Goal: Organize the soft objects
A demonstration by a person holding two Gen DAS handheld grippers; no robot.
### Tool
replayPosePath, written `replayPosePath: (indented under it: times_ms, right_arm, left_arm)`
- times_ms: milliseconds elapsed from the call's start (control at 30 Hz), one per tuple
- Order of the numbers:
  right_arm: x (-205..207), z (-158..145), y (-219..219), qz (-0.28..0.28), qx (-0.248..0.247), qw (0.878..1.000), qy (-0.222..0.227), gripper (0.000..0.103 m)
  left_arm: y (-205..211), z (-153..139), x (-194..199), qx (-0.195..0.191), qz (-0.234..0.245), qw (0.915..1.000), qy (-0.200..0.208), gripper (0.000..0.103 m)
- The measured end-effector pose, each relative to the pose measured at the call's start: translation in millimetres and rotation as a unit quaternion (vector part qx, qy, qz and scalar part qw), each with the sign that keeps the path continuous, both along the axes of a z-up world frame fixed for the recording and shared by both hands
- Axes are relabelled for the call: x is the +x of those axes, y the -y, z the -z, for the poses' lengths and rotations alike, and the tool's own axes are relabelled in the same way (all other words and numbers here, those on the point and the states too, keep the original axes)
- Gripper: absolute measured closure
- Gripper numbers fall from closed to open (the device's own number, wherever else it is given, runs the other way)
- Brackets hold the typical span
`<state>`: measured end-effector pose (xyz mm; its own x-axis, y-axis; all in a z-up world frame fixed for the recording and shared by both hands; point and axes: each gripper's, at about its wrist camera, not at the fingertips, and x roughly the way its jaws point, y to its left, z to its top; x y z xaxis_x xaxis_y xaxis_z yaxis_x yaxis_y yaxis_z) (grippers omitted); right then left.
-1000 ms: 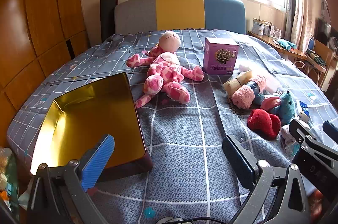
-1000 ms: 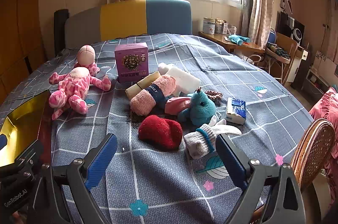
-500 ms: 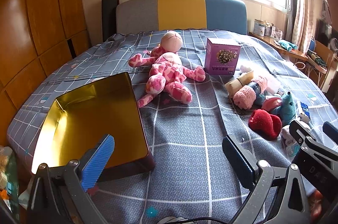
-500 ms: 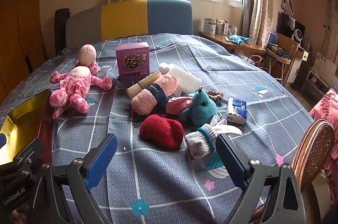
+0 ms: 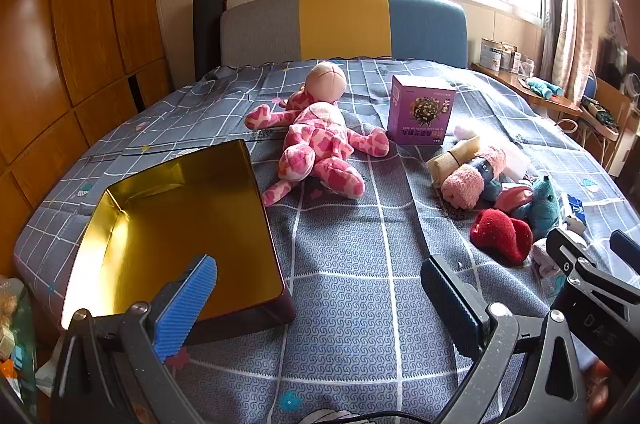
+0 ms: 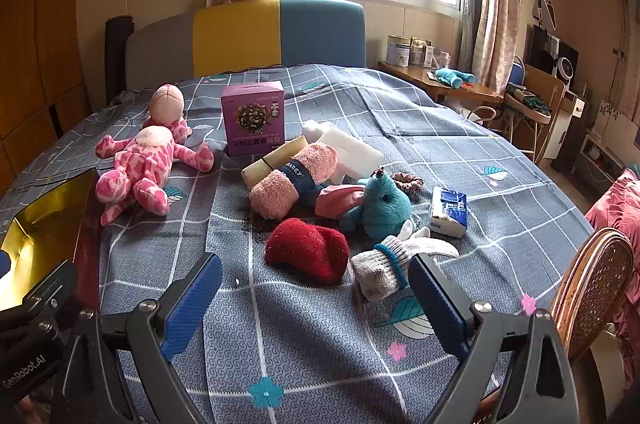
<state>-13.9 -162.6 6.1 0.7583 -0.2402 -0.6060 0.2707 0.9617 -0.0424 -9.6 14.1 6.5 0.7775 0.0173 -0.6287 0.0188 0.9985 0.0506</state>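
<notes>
Two handheld grippers hang over a bed (image 6: 460,152) spread with a grey-blue checked sheet, its grey, yellow and blue headboard (image 6: 256,36) at the far end beneath a bright window. Largest of the things on the sheet, a gold-lined open box (image 5: 180,224) sits at the near left, its far right corner close to one foot of the pink spotted plush doll (image 5: 320,144), which sprawls on its back toward the far left. A purple carton (image 6: 253,120) stands upright just right of the doll's outstretched arm. Right of centre the soft items lie heaped: a white foam block (image 6: 352,152) at the far side, a pink rolled towel with a dark band (image 6: 296,180) touching a cream roll (image 6: 274,156) on its left, a teal plush toy (image 6: 380,204) leaning on a pink pouch (image 6: 340,200), and a red fuzzy piece (image 6: 308,248) nearest the camera. A grey knit sock with a teal cuff (image 6: 384,264) lies just right of the red piece, a blue-and-white tissue pack (image 6: 448,210) beyond it, and a small hair scrunchie (image 6: 408,179) behind the teal toy. The left gripper (image 5: 316,296) hovers above the sheet at the box's near right corner, jaws spread wide and empty. The right gripper (image 6: 316,288) hangs just short of the red piece and the sock, jaws likewise wide apart, holding nothing. A woven chair back (image 6: 592,284) shows at the near right edge.
</notes>
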Motion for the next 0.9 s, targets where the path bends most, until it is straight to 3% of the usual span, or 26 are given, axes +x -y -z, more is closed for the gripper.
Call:
replayPosePath:
  times_ms: [900]
  right_arm:
    - [5.2, 2.2, 15.0, 0.013, 0.012, 1.0, -0.003, 0.007]
  left_arm:
    - [8.9, 2.8, 4.5, 0.002, 0.024, 0.9997, -0.012, 0.0]
